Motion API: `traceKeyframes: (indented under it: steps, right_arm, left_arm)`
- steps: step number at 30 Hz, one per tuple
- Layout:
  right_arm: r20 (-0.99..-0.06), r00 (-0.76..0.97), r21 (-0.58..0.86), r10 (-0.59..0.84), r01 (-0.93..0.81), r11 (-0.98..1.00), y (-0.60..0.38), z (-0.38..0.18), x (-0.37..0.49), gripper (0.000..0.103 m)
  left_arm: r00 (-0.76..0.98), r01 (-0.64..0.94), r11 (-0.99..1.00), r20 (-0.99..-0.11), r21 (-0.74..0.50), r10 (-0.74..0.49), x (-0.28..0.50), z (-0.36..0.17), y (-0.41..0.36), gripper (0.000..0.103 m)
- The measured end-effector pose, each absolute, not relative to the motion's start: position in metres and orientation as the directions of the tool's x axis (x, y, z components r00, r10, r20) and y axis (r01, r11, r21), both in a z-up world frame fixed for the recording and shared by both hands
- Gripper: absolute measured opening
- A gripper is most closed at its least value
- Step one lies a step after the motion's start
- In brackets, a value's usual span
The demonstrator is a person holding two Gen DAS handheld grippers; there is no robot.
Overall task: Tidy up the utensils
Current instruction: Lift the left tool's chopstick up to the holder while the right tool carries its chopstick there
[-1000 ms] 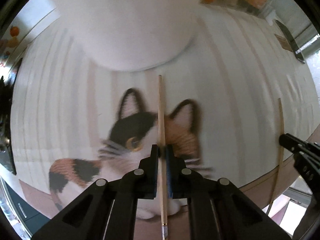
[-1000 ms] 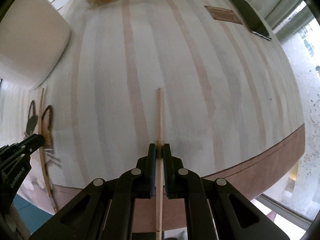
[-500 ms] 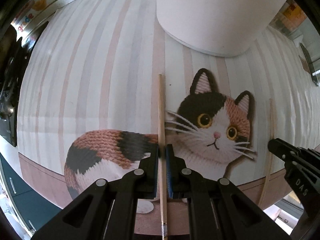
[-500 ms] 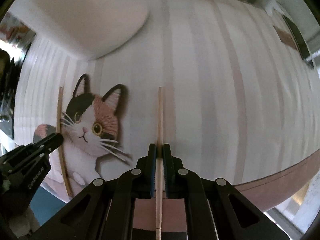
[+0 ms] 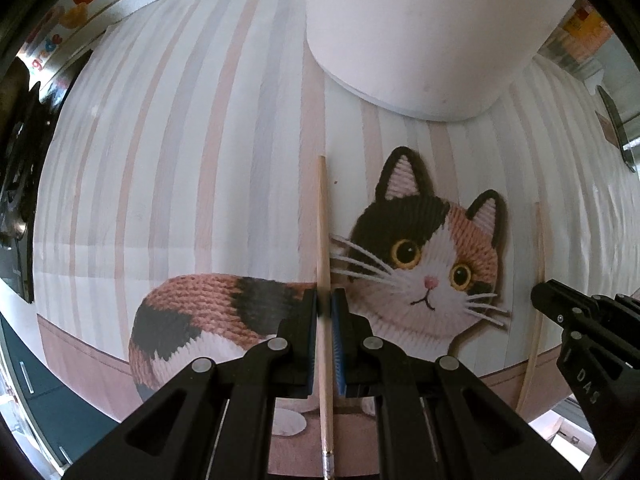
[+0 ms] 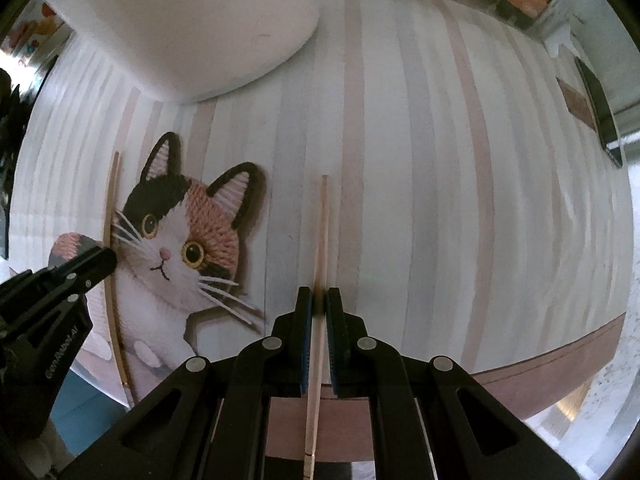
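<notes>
Both tongs point straight down over a striped worktop [image 5: 180,160], each clamped on a single wooden chopstick. The left tongs [image 5: 325,312] pinch a chopstick [image 5: 322,240] that runs on beyond their tips beside the cat picture [image 5: 424,264] on the mat. The right tongs [image 6: 319,308] grip a second chopstick [image 6: 321,232] just right of the cat. Each pair shows at the edge of the other's view. A white tub [image 5: 420,32] stands beyond the cat.

left chopstick [image 5: 323,240] wooden, clamped | right chopstick [image 6: 320,240] wooden, clamped
</notes>
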State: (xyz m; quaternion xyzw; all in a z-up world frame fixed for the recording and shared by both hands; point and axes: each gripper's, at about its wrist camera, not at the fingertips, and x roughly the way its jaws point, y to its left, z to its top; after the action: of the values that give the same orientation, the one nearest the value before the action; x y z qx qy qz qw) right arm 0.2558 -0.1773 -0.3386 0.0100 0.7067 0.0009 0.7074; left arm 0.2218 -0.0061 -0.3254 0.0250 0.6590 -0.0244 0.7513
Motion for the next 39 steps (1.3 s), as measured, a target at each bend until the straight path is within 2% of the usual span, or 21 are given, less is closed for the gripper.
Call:
traceKeyframes:
  steps: [10, 21, 31, 39]
  right_arm:
    - [-0.994, 0.112, 0.004, -0.002, 0.054, 0.999, -0.167, -0.319, 0.236, 0.007]
    - [-0.937, 0.348, 0.015, -0.014, 0.08, 0.997, -0.171, -0.235, 0.216, 0.007]
    - [-0.822, 0.567, 0.126, 0.043, 0.107, 0.986, -0.202, -0.149, 0.223, 0.007]
    - [-0.701, 0.7, 0.271, 0.137, 0.084, 0.959, -0.214, -0.057, 0.237, 0.007]
  left_arm:
    - [0.24, 0.089, 0.992, -0.969, 0.084, 0.061, 0.214, -0.308, -0.015, 0.004]
    - [0.503, 0.044, 0.995, -0.863, 0.086, 0.053, 0.204, -0.205, -0.003, 0.004]
    - [0.652, 0.048, 0.999, -0.757, -0.01, -0.039, 0.19, -0.11, 0.007, 0.004]
    - [0.713, 0.128, 0.974, -0.665, -0.186, -0.221, 0.19, -0.025, 0.009, 0.004]
